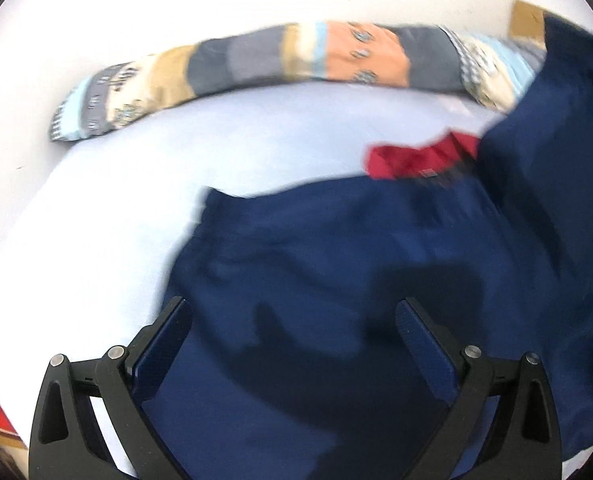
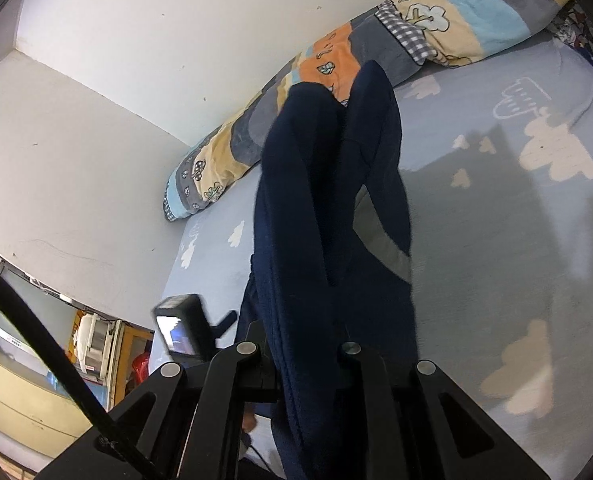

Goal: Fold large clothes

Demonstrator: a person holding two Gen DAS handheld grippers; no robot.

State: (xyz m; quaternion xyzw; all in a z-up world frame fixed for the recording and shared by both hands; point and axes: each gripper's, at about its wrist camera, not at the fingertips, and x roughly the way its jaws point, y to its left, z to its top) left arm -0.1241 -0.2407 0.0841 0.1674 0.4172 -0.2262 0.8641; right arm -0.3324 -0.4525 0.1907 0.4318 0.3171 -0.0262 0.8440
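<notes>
The navy garment (image 2: 328, 216) is matt knit cloth, with a ribbed hem where it passes through the right tongs (image 2: 304, 354). A red lining patch (image 1: 416, 158) shows in it, cloth too, though blurred. The bedsheet (image 2: 496, 208) is smooth pale-blue cotton-like cloth printed with cream clouds. The long bolster pillow (image 2: 376, 44) looks softer, slightly fuzzy. The left tongs (image 1: 292, 320) are matt black plastic with bright metal pins and textured blue pads (image 1: 428, 348). The wall (image 2: 136, 60) is matt white paint, lightly scuffed.

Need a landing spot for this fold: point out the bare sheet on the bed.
Free: the sheet on the far side of the hanging navy garment, below the patterned pillow. Also a strip between pillow and garment in the left wrist view. Crowded: under the left gripper, where navy fabric lies spread.
</notes>
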